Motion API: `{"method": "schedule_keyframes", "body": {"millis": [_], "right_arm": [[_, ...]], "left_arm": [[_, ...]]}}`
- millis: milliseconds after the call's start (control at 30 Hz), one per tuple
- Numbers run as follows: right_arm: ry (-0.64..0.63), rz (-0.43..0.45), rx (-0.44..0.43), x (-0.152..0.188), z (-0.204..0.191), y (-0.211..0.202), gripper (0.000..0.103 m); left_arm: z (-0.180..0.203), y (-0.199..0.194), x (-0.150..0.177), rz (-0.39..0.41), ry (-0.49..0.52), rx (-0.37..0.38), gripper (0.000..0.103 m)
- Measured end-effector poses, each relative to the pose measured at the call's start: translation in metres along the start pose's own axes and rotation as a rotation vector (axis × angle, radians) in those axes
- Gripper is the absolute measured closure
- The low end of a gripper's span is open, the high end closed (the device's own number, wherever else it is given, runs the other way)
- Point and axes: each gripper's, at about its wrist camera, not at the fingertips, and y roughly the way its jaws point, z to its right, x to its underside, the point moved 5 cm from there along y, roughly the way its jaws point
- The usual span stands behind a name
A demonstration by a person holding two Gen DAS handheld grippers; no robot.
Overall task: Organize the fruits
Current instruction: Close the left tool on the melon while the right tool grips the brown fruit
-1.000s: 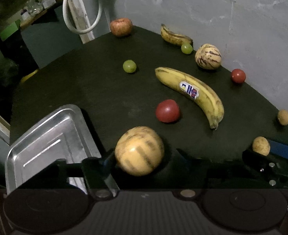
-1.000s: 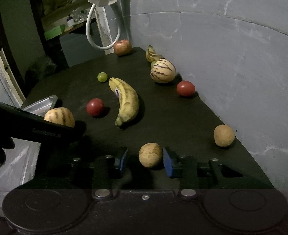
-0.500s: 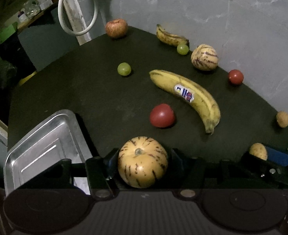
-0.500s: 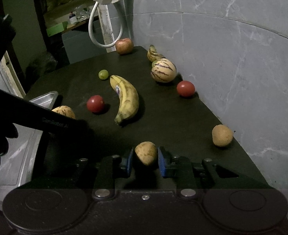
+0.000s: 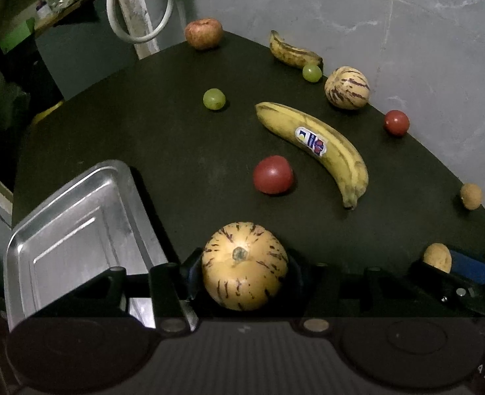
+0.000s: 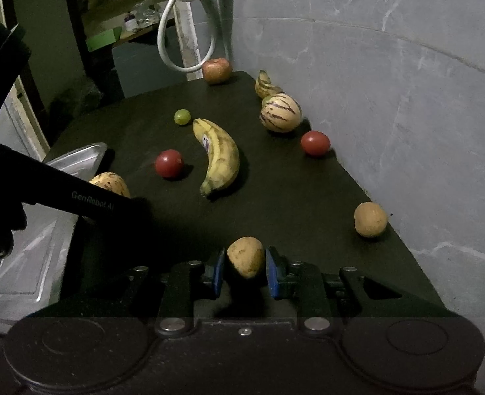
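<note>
My left gripper (image 5: pixel 244 268) is shut on a yellow striped melon (image 5: pixel 244 265), stem end facing the camera, just right of the steel tray (image 5: pixel 74 227). My right gripper (image 6: pixel 245 268) is shut on a small brown fruit (image 6: pixel 245 256) between its blue pads. In the right wrist view the left gripper's black body crosses the left side and the held melon (image 6: pixel 110 182) peeks out above it, beside the tray (image 6: pixel 81 161). On the dark table lie a large banana (image 5: pixel 318 146), a red tomato (image 5: pixel 273 174), a second striped melon (image 5: pixel 347 88) and another tomato (image 5: pixel 396 122).
Two green grapes (image 5: pixel 214 98) (image 5: pixel 311 72), a small spotted banana (image 5: pixel 293 53) and an apple (image 5: pixel 204 33) sit toward the far end. A brown round fruit (image 6: pixel 370 219) rests near the grey wall (image 6: pixel 390 82). A white hose loop (image 5: pixel 137 10) hangs behind the table.
The left gripper turned the melon so its stem end faces the camera and steadied. The right gripper's pads closed from wide apart onto the small brown fruit.
</note>
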Motion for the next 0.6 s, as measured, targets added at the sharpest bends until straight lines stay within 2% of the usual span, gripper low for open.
{"method": "schedule_keyframes", "body": {"millis": [167,433,600], "right_arm": [[-0.027,0.017,-0.013,-0.008,-0.002,-0.018,0.075],[-0.080,0.060,-0.054,-0.033,-0.016,-0.045,0.075],[-0.143,0.093,-0.105,-0.056,-0.038,-0.054,0.075]], "left_arm": [[-0.002,-0.019,0.003,0.021,-0.038,0.000,0.047],[-0.023,-0.069,-0.007,0.135,-0.128,-0.036,0.047],[-0.047,-0.099,-0.008,0.196,-0.200,-0.049,0.047]]}}
